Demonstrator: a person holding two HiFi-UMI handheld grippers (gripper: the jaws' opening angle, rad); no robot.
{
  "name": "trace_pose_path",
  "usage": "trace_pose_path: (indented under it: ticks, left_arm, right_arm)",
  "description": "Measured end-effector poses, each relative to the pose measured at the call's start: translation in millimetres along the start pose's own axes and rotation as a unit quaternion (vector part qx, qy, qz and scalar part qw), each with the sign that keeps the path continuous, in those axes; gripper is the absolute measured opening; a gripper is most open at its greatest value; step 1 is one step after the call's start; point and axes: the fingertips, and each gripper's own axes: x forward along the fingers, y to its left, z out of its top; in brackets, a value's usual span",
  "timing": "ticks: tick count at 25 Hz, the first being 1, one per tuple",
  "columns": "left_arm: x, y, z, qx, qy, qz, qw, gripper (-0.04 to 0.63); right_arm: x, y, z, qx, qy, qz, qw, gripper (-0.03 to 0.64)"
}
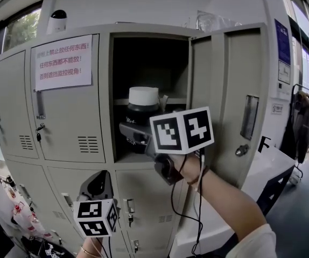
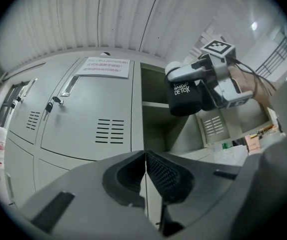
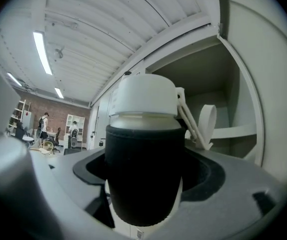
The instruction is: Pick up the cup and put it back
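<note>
Right gripper [image 1: 135,134] clamps cup [image 3: 143,154] at open locker [image 1: 149,58]; left gripper [image 2: 145,176], 7 o'clock, fingers together, empty; only its view shows cup's lettering.

Head view faces grey metal lockers [image 1: 68,117] head-on; both gripper views look up at them, right nearest; all share open compartment [image 1: 149,63].

A grey locker cabinet [image 1: 14,112] stands with one upper door [image 1: 227,101] swung open to the right. A paper notice [image 1: 63,62] with red print is fixed to the closed door beside the opening. Keys [image 1: 38,132] hang from that door's lock. A white dome camera [image 1: 58,19] sits on the cabinet top.
</note>
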Motion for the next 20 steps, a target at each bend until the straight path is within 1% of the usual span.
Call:
trace_pose_path:
  ticks: [6,11,15,20]
  left_arm:
    - [1,8,11,0.002,-0.007,0.003,1.0000,0.008]
    - [5,15,16,0.007,-0.012,0.008,0.9999,0.008]
    - [7,20,18,0.007,-0.018,0.013,0.9997,0.008]
    - [17,21,23,-0.007,-0.019,-0.002,0.9998,0.008]
  right_arm:
    - [5,-15,29,0.000,0.000,-0.015,1.000,0.402]
    - [12,-29,50,-0.010,-0.002,-0.032,0.999,0.402]
    - [19,-34,65,-0.015,0.000,-0.032,0.999,0.402]
    - [30,-41,80,-0.031,0.009,-0.036,0.999,0.402]
